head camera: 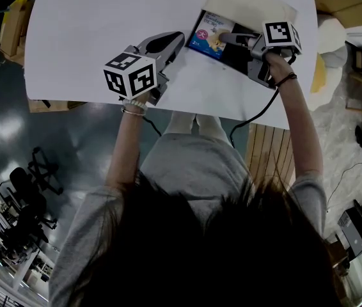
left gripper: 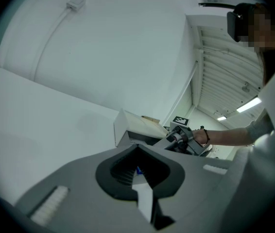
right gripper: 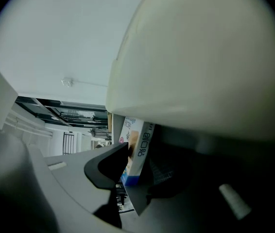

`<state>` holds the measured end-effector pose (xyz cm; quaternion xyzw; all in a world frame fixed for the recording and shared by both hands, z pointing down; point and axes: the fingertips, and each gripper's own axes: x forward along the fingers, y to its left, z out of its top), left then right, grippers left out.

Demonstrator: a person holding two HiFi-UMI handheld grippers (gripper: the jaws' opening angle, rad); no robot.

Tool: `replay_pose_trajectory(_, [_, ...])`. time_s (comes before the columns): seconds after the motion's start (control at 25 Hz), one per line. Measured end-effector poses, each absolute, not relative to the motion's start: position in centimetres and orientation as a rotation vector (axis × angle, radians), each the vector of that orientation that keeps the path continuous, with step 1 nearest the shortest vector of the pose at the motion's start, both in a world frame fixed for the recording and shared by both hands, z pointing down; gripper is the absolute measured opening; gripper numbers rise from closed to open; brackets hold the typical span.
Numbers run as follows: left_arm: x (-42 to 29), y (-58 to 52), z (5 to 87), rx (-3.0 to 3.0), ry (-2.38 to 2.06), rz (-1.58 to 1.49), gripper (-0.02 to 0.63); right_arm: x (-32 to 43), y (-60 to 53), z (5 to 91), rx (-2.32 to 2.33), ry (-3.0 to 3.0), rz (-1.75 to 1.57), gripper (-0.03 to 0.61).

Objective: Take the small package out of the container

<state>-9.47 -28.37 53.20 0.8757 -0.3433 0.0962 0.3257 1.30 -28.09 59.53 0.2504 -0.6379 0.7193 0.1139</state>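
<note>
The small package (head camera: 210, 33), a blue and white carton, stands in the open container (head camera: 240, 57), a box with a dark inside and a cream lid (head camera: 248, 4), at the far side of the white table (head camera: 85, 37). My right gripper (head camera: 223, 38) reaches into the container from the right. In the right gripper view the package (right gripper: 133, 142) sits between the jaws with a dark pad (right gripper: 111, 166) against its face, under the lid (right gripper: 200, 57). My left gripper (head camera: 178, 39) rests on the table just left of the container (left gripper: 128, 130), its jaw tips (left gripper: 138, 149) together and holding nothing.
The table's near edge runs just in front of both hands. A black cable (head camera: 251, 117) hangs from the right gripper over that edge. Wooden boards (head camera: 267, 152) lie on the floor at the right, cardboard boxes (head camera: 15, 24) at the left, office chairs (head camera: 34, 178) lower left.
</note>
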Motion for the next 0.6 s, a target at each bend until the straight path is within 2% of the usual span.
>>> replay_pose_trajectory(0.6, [-9.2,-27.9,52.8,2.305,-0.892,0.232,-0.011,1.1,-28.2,58.4,0.669,-1.824,2.313,0.118])
